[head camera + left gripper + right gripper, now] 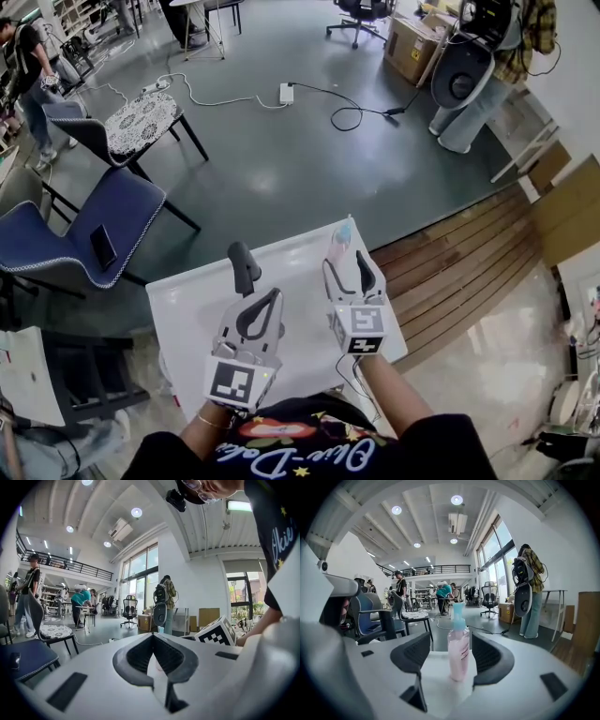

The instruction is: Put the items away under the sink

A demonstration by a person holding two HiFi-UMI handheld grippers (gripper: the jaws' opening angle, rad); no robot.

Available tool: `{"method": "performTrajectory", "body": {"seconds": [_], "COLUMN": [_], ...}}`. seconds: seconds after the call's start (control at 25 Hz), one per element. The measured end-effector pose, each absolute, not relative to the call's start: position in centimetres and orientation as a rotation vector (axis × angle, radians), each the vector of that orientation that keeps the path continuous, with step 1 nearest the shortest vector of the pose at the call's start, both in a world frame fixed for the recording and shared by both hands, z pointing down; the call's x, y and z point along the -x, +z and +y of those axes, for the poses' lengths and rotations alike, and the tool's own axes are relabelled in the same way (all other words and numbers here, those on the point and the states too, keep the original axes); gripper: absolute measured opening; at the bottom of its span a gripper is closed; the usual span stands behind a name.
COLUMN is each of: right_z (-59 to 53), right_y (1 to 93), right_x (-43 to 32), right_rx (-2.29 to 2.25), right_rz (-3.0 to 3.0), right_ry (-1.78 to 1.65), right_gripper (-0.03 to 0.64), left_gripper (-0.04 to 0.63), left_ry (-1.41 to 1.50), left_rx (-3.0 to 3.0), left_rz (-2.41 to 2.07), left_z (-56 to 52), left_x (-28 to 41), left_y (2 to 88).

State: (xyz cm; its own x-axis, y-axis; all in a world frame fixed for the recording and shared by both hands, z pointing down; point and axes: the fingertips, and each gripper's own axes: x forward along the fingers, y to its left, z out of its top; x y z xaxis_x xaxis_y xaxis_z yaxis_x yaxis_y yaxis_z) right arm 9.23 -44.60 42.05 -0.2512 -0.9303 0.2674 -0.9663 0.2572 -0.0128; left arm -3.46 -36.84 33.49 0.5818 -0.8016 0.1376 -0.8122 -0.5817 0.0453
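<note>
A pink bottle (339, 242) with a light blue pump top stands upright near the far edge of the white table (187, 309). My right gripper (347, 271) is open just short of it. In the right gripper view the bottle (459, 651) stands between the two dark pads (412, 657), with a gap on each side. My left gripper (244, 264) rests over the table to the left, its fingers closed together on nothing. In the left gripper view its jaws (152, 637) meet at the tip, and the right gripper's marker cube (218, 632) shows on the right.
A blue chair (84, 234) with a dark phone (102, 247) on its seat stands left of the table, and a chair with a patterned cushion (141, 120) is behind it. Cables (281, 94) cross the grey floor. A person (487, 66) and a cardboard box (412, 47) are far right.
</note>
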Motion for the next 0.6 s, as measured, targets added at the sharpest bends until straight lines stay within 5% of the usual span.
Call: {"method": "performTrajectory", "body": {"seconds": [0.6], "right_z": [-46.3], "right_y": [44.0], "right_x": [-9.4], "right_rx": [-1.76], "right_rz": [-2.282], "right_ry": [0.297], "right_gripper": [0.276], "left_gripper": [0.008], "left_ry": [0.172], "left_rx": [-2.683], "left_rz": [-1.415], "left_z": [-38.1], "left_x": [3.8], "left_y": [33.8]}}
